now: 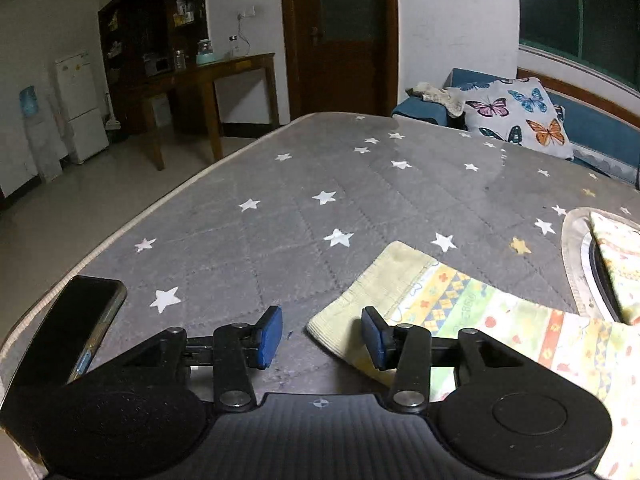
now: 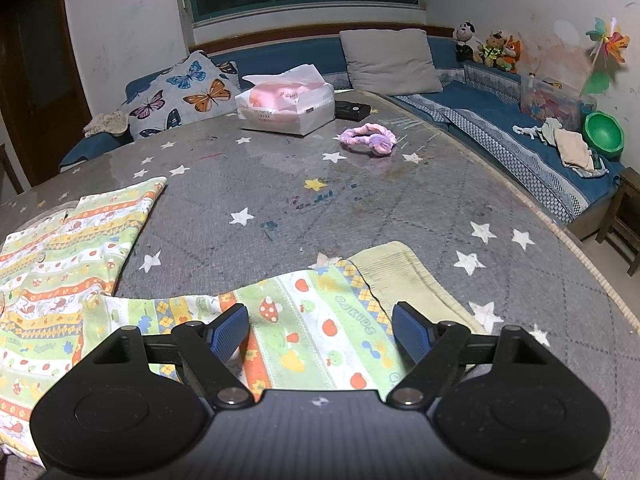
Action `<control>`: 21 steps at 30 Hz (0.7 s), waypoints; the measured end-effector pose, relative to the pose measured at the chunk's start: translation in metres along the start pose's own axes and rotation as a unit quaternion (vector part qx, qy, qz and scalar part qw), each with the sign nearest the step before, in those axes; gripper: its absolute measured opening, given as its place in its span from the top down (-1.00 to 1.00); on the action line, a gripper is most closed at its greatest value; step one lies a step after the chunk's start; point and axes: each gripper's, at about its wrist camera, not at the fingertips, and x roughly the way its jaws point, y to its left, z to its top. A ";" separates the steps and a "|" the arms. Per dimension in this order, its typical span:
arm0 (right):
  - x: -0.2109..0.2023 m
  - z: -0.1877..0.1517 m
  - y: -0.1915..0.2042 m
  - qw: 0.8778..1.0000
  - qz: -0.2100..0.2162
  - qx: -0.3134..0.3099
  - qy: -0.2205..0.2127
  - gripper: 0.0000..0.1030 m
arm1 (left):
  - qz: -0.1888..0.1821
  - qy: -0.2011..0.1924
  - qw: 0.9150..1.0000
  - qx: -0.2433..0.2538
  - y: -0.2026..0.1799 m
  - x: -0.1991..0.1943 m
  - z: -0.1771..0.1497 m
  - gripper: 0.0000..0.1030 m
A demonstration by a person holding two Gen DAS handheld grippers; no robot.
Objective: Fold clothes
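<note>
Grey star-printed quilting [image 2: 320,208] covers the surface, a phone [image 1: 76,320] at its left edge. Left tongs [image 1: 322,338] stand partly open, empty, straddling one ribbed cuff [image 1: 360,300] of the patterned garment [image 2: 60,248] spread along the near edge. Right tongs [image 2: 320,332] gape wide over the other cuff [image 2: 400,276], gripping nothing. Closing too shallow could pinch one layer, skewing the fold.

We can read one word for certain — "KIDS", printed in green on a pale green stripe of the patterned child's garment [image 2: 320,332], seen from the right wrist view, with a letter or two before it that we cannot make out. The tissue pack [image 2: 286,106] bears small print on its front — too blurred for us to read.
</note>
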 end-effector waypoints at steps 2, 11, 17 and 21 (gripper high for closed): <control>-0.002 0.000 0.000 1.000 0.002 0.007 0.001 -0.57 | -0.005 -0.006 1.000 0.010 -0.004 -0.001 0.002 0.09; -0.003 -0.003 -0.002 1.000 0.005 0.000 0.007 -0.57 | -0.018 -0.032 0.992 0.120 -0.027 0.014 -0.004 0.13; -0.002 -0.002 0.000 1.000 0.003 -0.010 0.008 -0.57 | -0.005 -0.047 0.987 0.155 -0.029 0.020 -0.004 0.09; -0.003 -0.003 0.001 1.000 0.005 -0.019 0.008 -0.57 | -0.002 -0.050 0.986 0.159 -0.028 0.020 -0.005 0.05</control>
